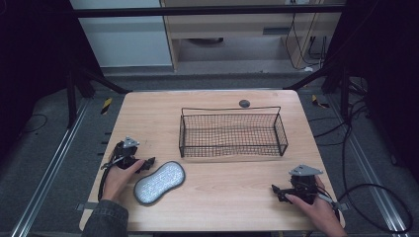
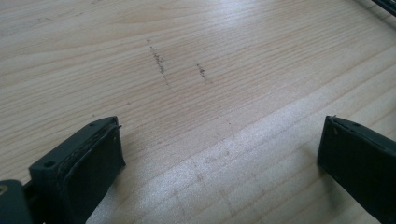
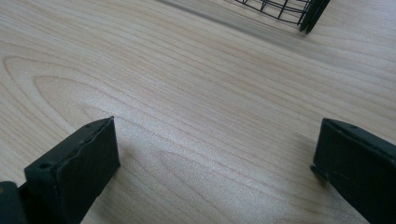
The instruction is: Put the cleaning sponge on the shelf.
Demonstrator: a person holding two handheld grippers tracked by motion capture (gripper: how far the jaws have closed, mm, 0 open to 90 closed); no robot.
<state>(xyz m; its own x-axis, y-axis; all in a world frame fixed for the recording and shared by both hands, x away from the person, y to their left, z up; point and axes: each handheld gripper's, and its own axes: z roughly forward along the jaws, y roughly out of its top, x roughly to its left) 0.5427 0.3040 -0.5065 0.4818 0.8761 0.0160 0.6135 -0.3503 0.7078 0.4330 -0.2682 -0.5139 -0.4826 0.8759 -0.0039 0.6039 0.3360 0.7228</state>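
The left gripper [image 1: 146,163] rests on the table [image 1: 232,192] at about eight o'clock, its jaws spread wide with nothing between them — in the left gripper view only bare wood with a few dark scuff marks lies between the two black pads. Just beside its tip, touching or nearly so, lies the pad [image 1: 160,182]: a flat, peanut-shaped thing, narrowed at the waist, with a dark rim and a pale, speckled, glittery face. It lies slantwise, one lobe toward seven o'clock, the other toward one o'clock. What it is made of I cannot tell from this height.

The right gripper [image 1: 277,191] sits at about four o'clock, jaws likewise wide apart and empty, over plain wood grain in its own view.

Counted: one pad, one wire basket [image 1: 232,151] — black mesh, rectangular, empty, toward twelve o'clock of centre — two grippers, and one small dark round disc [image 1: 244,103] at the far edge, at twelve o'clock.
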